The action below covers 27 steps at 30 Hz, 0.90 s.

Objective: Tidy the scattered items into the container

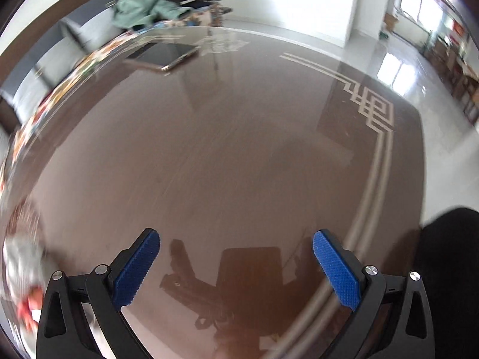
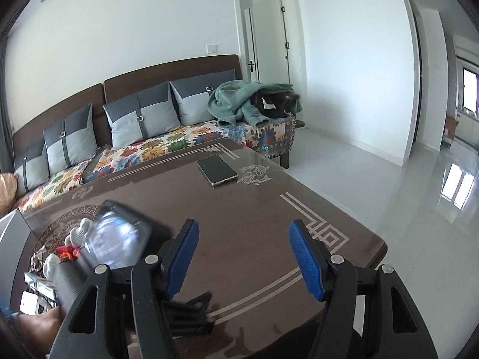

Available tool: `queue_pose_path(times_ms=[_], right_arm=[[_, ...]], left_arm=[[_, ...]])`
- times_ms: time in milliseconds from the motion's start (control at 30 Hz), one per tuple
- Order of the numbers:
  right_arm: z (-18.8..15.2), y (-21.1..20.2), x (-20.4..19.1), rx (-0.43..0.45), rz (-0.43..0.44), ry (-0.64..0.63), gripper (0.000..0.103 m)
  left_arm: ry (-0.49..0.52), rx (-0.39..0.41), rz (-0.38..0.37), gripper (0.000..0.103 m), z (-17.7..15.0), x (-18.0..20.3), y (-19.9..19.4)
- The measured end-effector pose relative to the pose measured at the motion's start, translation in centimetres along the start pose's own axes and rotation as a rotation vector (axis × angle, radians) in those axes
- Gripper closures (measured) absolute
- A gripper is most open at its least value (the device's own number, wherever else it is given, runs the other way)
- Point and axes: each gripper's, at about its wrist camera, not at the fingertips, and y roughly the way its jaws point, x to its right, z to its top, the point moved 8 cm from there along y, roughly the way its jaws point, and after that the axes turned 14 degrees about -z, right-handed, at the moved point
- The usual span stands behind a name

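Note:
A pile of scattered items [image 2: 60, 257] lies at the table's left end in the right wrist view: white socks, something red, wrappers and a white card. In the left wrist view the pile [image 1: 24, 272] is a blur at the left edge. A grey box-like wall [image 2: 12, 239] stands just left of the pile. My left gripper [image 1: 236, 257] is open over bare tabletop. My right gripper [image 2: 244, 251] is also open and holds nothing. The left tool's blurred body [image 2: 116, 239] hangs over the table beside the pile.
A dark phone [image 2: 217, 169] lies near the far edge of the brown patterned table [image 2: 269, 209]. Behind it is a sofa [image 2: 149, 149] with grey cushions and a green garment [image 2: 236, 101]. A hand [image 2: 39, 323] shows at the lower left. White floor lies to the right.

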Motion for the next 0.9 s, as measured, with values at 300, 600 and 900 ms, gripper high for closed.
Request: queue_pose_path(times_ms=[300,600,900], right_arm=[[-1.2,3.0,0.7,-0.097,0.011,0.058,0.039],[-1.7,3.1,-0.2,-0.094,0.030,0.030,0.039],[-2.1,3.3,-0.9,-0.106,0.036,0.019,0.039]], left_arm=[[0.084,0.139,-0.102,0.000,3.1,-0.8,1.8],[0.083,0.141,-0.105,0.000,2.1,-0.9,1.5],[0.083,0.140,-0.103,0.000,1.9,-1.2,1.9]])
